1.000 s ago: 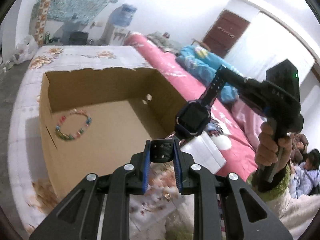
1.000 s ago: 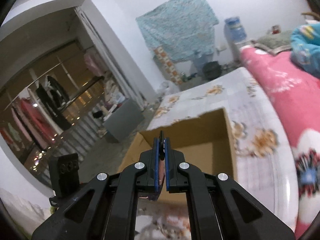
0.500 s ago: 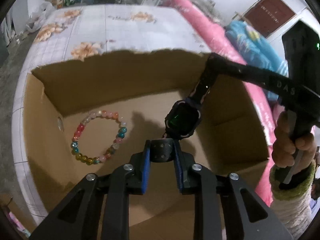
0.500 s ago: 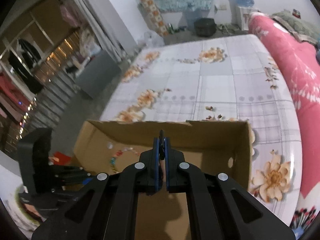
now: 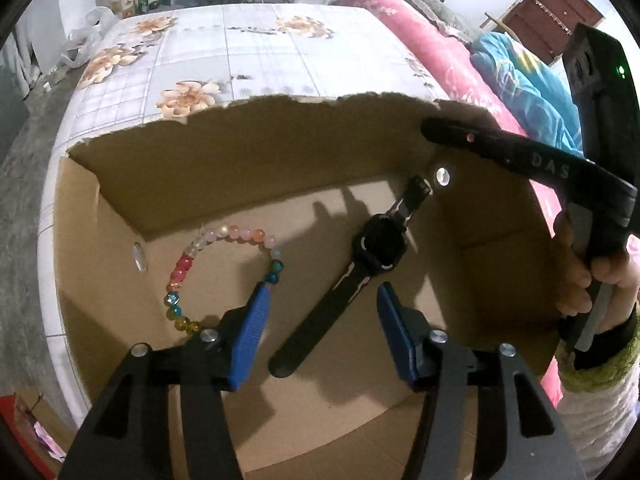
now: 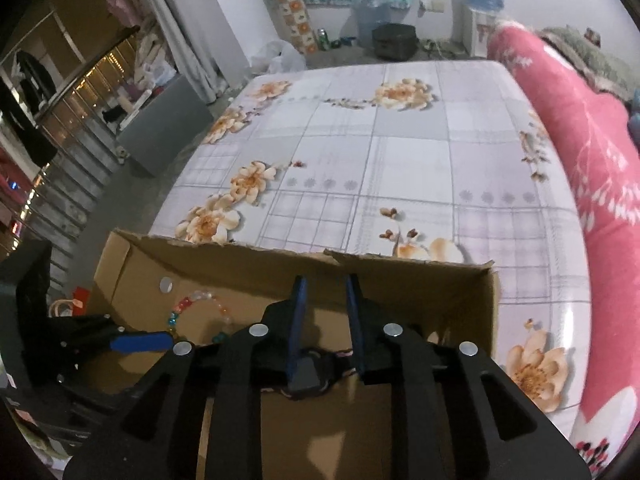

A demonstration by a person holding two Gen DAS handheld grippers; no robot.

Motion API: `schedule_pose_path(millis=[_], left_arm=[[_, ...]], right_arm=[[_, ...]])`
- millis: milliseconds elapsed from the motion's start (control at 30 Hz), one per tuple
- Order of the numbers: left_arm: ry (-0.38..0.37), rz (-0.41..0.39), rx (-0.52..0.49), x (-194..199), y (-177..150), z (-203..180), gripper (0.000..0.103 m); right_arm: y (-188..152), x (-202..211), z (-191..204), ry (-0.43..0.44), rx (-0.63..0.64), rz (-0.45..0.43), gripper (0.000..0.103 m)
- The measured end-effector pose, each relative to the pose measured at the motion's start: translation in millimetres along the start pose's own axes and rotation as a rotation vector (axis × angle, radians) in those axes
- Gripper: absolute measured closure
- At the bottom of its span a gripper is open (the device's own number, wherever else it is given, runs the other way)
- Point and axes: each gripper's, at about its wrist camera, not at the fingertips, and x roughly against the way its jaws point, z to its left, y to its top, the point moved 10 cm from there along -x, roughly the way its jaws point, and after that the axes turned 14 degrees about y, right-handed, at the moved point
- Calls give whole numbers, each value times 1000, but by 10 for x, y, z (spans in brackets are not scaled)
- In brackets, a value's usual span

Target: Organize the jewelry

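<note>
Both my tongs hang over the torn-edged brown cardboard box (image 5: 248, 152), which sits on the floral-checked bed (image 6: 400, 168). My left tongs (image 5: 320, 320) are spread wide with nothing between the blue pads, and my right tongs (image 6: 325, 300) are parted too, holding nothing. The black wristwatch with its long dark strap (image 5: 380, 246) lies flat on the box floor, angled from the near middle toward the far right corner, just beside the multicoloured glass-bead bracelet (image 5: 192, 276) near the left wall, the two apart. I judge the release is made, so the care now is in leaving: I should lift both tongs straight up, keeping the pads clear of the strap's free end so nothing drags, and avoid catching the ragged far wall on the way out.
</note>
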Motion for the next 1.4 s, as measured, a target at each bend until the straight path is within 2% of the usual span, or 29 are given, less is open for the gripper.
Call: schedule_pose_path(millis=[167, 300, 433, 500, 667, 767, 967, 1133, 1400], left_arm=[[18, -65, 2, 192, 13, 20, 47], [5, -170, 14, 505, 25, 44, 40], [-5, -289, 16, 887, -52, 83, 32], [-12, -345, 16, 1088, -136, 99, 30], [4, -464, 22, 1493, -439, 155, 21], [13, -487, 27, 1596, -683, 160, 17], [41, -479, 48, 1595, -1125, 204, 13], [60, -471, 58, 1552, -1355, 190, 9], [82, -464, 61, 1484, -1519, 144, 8]], right_arm=[[59, 295, 0, 11, -16, -92, 71], [61, 734, 76, 43, -58, -229, 62], [-89, 1258, 282, 16, -49, -369, 45], [-234, 1525, 409, -16, -31, -435, 28], [-629, 1907, 589, -45, -50, -533, 13], [-844, 1991, 635, -78, -68, -550, 8], [-1197, 1915, 719, -121, -95, -531, 8], [-1438, 1789, 788, -135, -105, -504, 8], [-1653, 1793, 762, -163, -133, -503, 8]])
